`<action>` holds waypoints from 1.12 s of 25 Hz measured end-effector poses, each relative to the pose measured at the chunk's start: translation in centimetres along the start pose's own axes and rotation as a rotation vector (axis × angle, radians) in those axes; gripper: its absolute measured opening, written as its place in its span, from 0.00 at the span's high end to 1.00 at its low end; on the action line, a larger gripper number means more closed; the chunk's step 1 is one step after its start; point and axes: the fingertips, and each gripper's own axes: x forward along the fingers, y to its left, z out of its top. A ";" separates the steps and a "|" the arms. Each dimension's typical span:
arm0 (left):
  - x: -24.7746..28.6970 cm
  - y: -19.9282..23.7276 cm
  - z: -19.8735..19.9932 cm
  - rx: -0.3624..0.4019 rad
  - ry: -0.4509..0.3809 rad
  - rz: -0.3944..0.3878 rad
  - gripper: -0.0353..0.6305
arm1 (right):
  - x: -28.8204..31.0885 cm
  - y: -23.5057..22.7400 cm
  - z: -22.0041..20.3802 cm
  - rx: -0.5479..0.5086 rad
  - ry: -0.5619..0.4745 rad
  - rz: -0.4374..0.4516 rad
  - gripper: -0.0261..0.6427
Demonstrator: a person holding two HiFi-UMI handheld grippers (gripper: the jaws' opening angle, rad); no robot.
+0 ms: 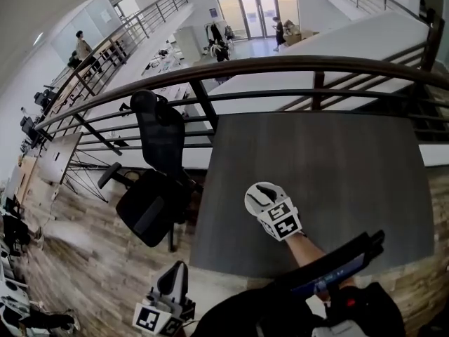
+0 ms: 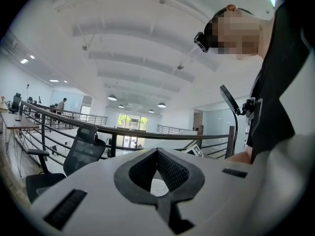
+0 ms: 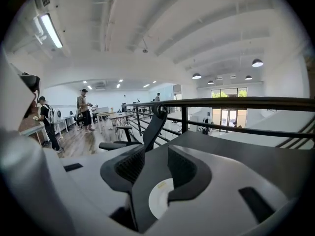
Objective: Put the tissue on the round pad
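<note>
Tissue: it is not showing in any view, so its place cannot be told.
Round pad: it is not showing either.
Left tongs (image 2: 157, 152): the tips are pressing together with nothing in them. In the head view they are hanging off the table's near left corner, partly cut off by the picture's edge.
Right tongs (image 3: 156, 154): the jaws are standing apart with nothing between them, hovering over the table's near part.
Table (image 1: 337, 167): its dark grey top is lying under and ahead of the right tongs. The person's dark clothes are hiding its near edge.
Railing (image 1: 280, 67): it is running past the table's far side, ahead of both tongs.
Chair (image 1: 158, 181): it is standing ahead of the left tongs.
People (image 3: 83, 109): they are standing far off, too small to make out.
</note>
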 end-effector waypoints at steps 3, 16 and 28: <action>-2.2 1.0 0.1 -0.001 -0.020 -0.017 0.94 | -1.5 2.1 1.7 -0.001 -0.057 -0.032 0.78; -9.5 3.7 -1.0 -0.042 -0.079 -0.097 0.94 | -7.8 11.7 4.9 0.005 -0.166 -0.145 0.96; -14.1 3.8 -1.6 -0.054 -0.086 -0.247 0.94 | -13.2 19.1 4.8 0.023 -0.188 -0.240 0.96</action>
